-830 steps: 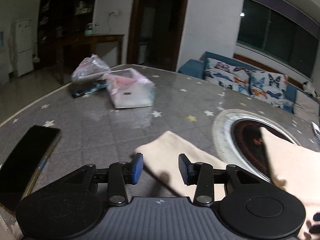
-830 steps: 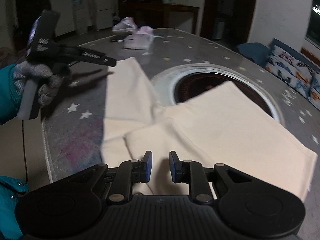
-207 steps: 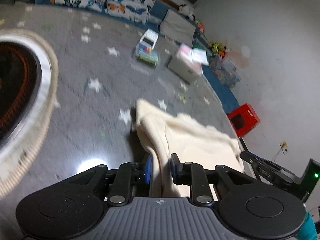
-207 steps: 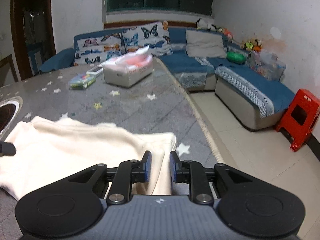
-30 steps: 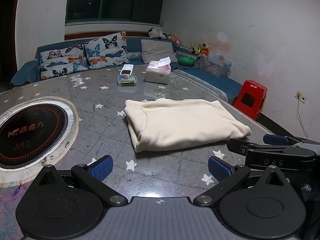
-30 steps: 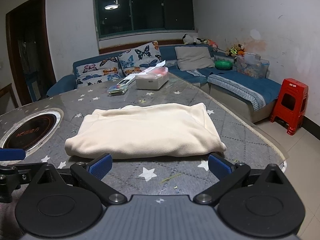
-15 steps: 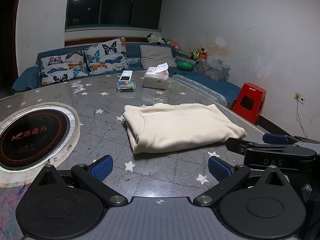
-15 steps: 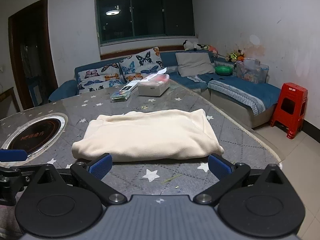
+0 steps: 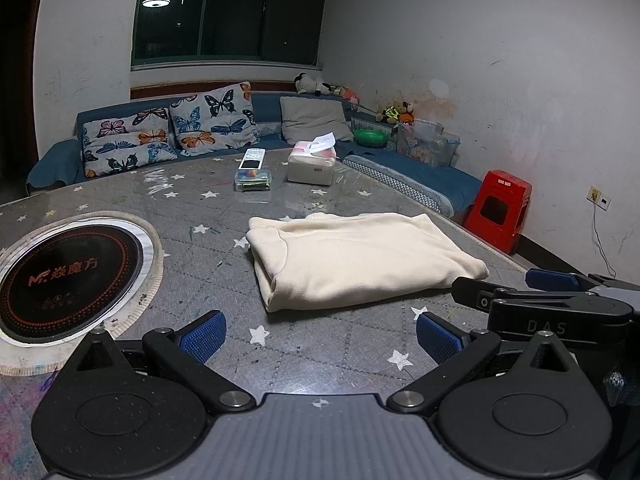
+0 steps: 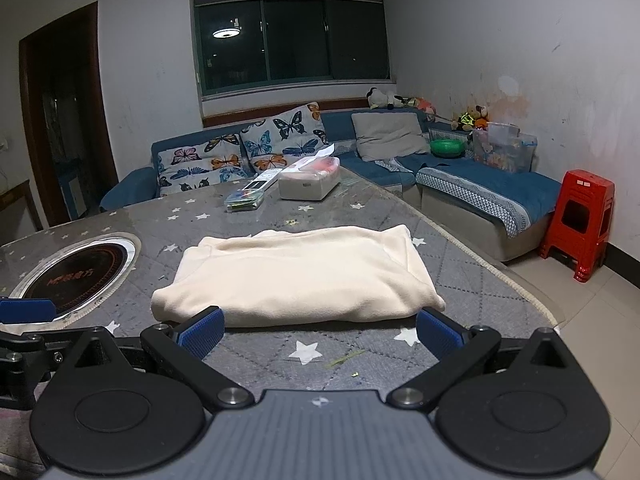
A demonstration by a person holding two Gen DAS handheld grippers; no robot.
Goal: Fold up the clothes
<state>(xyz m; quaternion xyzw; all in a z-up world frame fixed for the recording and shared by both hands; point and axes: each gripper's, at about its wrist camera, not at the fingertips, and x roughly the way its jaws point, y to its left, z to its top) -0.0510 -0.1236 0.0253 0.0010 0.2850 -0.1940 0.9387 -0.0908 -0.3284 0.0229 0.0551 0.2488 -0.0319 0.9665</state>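
The cream garment (image 9: pixel 360 258) lies folded flat on the star-patterned table (image 9: pixel 320 352), right of the round burner (image 9: pixel 68 272) and nearer than the tissue box (image 9: pixel 310 166), while the left gripper (image 9: pixel 320 338) and right gripper (image 10: pixel 320 336) hover short of it, jaws spread wide and empty.

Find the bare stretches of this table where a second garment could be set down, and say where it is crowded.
Bare table runs between the round burner and the folded cream garment, and along the near edge in front of the garment. The far side is crowded: a tissue box and a small clear box with a remote sit close together.
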